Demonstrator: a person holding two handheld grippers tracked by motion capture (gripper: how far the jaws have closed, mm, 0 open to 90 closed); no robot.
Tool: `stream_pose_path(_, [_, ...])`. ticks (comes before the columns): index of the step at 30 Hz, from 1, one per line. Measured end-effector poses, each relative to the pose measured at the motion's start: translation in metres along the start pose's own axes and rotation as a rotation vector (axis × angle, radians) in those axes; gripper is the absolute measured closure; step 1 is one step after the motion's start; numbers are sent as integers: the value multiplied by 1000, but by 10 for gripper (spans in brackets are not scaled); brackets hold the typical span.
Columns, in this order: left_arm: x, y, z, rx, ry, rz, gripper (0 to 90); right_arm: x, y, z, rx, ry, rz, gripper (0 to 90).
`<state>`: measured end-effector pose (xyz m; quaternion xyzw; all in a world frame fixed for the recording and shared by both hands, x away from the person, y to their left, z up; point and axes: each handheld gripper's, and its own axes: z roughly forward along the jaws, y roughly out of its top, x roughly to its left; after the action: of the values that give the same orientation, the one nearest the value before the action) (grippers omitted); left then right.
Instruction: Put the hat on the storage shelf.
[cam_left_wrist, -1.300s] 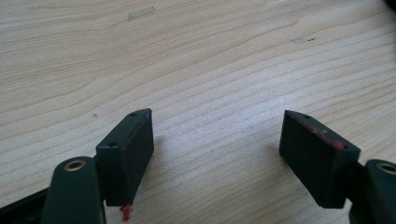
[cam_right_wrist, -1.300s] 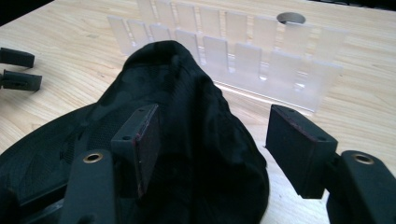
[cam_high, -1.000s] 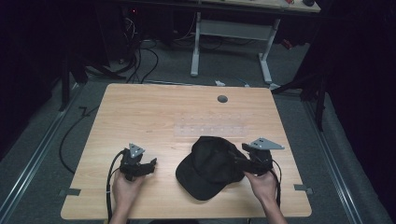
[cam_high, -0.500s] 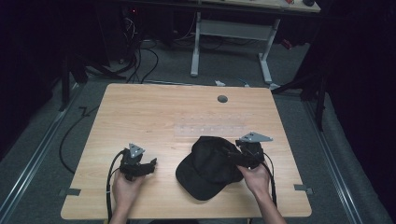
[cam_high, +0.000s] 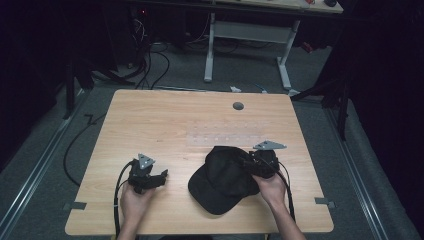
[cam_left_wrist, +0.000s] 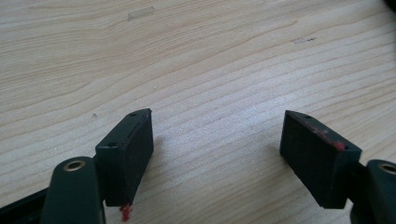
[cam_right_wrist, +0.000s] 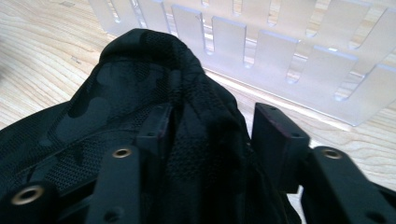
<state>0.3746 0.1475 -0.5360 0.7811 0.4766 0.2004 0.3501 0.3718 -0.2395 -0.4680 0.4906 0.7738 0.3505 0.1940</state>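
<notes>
A black camouflage cap (cam_high: 222, 175) lies on the wooden table (cam_high: 200, 115) near the front, brim toward the person. My right gripper (cam_high: 247, 162) is pushed into the cap's right side. In the right gripper view a raised fold of the cap (cam_right_wrist: 140, 93) stands between the jaws of the right gripper (cam_right_wrist: 210, 126); they have just been closing around it, still wide apart, with a sliver of gap at the right pad (cam_right_wrist: 273, 135). My left gripper (cam_high: 162, 176) rests on the table left of the cap, open, with bare wood between the jaws of the left gripper (cam_left_wrist: 217, 140).
A clear slotted plastic plate (cam_high: 225, 140) lies flat just beyond the cap, close ahead of the right jaws (cam_right_wrist: 280, 56). A grey grommet (cam_high: 238, 106) sits near the far edge. Tape marks (cam_high: 322, 201) flag the front corners. A desk frame (cam_high: 250, 45) and floor cables stand behind.
The right gripper has moved left and slightly down, into the cap's side, and its jaws have narrowed around the fabric. The left gripper has stayed where it was.
</notes>
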Motion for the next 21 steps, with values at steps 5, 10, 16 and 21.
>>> stream_pose_path(5, [0,0,0,0,0,0,260,-3,-1,2,3,47,14,655])
stream_pose_path(10, [0,0,0,1,1,1,259,-4,-1,2,1,70,21,742])
stream_pose_path(16, [0,0,0,0,1,2,259,-5,-2,-1,-24,95,22,828])
stream_pose_path(21, [0,0,0,1,2,2,258,-6,-2,-3,-36,108,22,832])
